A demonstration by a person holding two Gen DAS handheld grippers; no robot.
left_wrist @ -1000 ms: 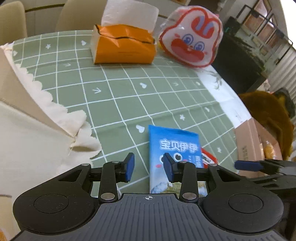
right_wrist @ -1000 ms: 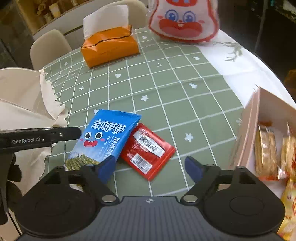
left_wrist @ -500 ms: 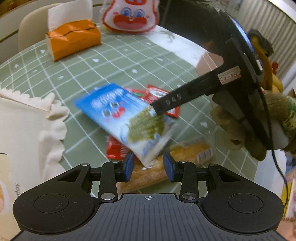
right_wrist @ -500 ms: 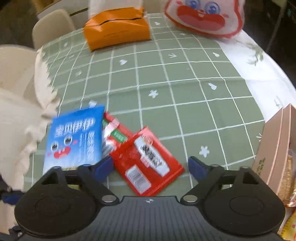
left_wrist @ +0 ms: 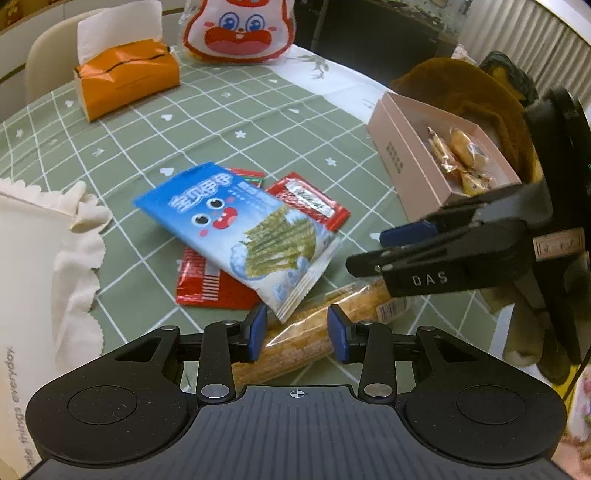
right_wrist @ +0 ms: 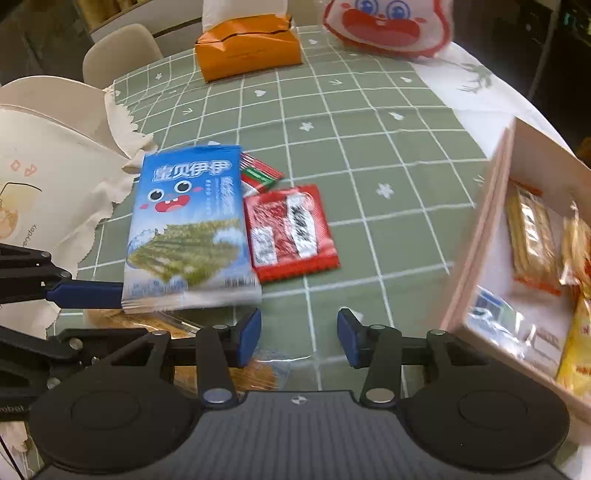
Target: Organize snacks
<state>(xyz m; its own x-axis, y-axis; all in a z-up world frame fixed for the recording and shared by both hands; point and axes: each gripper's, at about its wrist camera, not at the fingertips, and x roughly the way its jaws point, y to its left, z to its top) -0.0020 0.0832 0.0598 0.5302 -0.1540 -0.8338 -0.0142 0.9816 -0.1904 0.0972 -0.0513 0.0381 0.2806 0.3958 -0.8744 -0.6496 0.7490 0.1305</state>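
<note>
a round desk [left_wrist: 258,110] under a green checked cloth carries the snacks, with pale chairs behind it. at the far side stand an orange tissue box [left_wrist: 125,79] and a white and red rabbit-face bag [left_wrist: 238,31]. a cream cloth bag [left_wrist: 33,266] lies at the left edge, and an open pink box [left_wrist: 413,162] with wrapped sweets inside sits at the right edge.

near the middle lies a blue seaweed snack packet [left_wrist: 240,229], resting on top of red packets [left_wrist: 308,201] that stick out from under it on both sides. a long bread stick in a clear wrapper [left_wrist: 317,325] lies nearest the front edge, partly under the blue packet's lower corner.

the left hand-held gripper [left_wrist: 297,328] points down over the bread stick, its blue pads [left_wrist: 256,326] a narrow gap apart, one on either side of the wrapper; whether they press it cannot be told. the blue packet's corner lies just ahead of this gap.

the right hand-held gripper [right_wrist: 299,338] has just been closing and its pads now stand apart with only the cloth and a bit of clear wrapper showing between them, gripping nothing. the blue packet [right_wrist: 188,229] is just ahead and to its left, the pink box [right_wrist: 476,258] close on its right. in the left view the right hand-held gripper [left_wrist: 402,240] reaches in from the right, just beside the bread stick's far end.
</note>
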